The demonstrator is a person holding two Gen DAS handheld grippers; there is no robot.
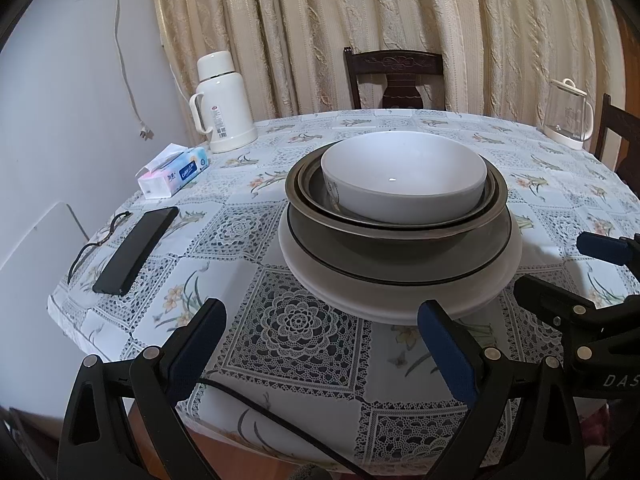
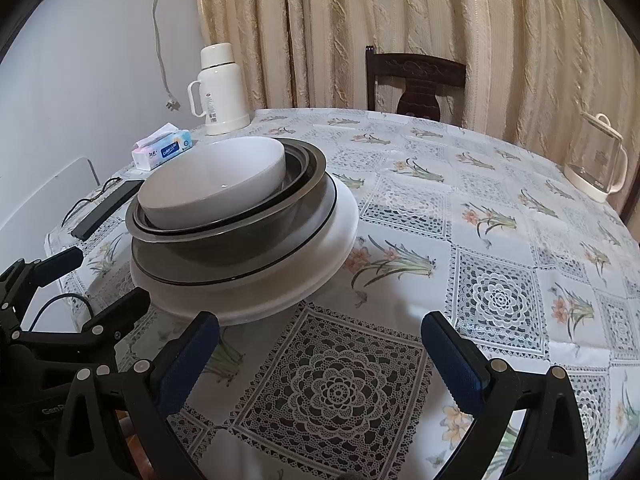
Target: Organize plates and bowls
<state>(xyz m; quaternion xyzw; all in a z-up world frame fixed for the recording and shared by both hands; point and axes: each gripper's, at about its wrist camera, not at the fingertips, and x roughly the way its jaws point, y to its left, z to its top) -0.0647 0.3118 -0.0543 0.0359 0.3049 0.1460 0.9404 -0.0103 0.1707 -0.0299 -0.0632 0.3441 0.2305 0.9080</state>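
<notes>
Upright, white bowl (mouth up), nested stack

Cream patterned curtains hang behind a round table under a floral lace-print cloth. A dark carved wooden chair stands at its far side; a pale wall lies left.

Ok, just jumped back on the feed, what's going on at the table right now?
A person holds a two-finger gripper in each hand over the round table with the floral tablecloth. The dishes sit nested in one pile: a white ceramic bowl on top, inside metal bowls, on a white plate at the bottom. Both the left gripper and the right gripper are open and empty, just short of the pile, touching nothing.
</notes>
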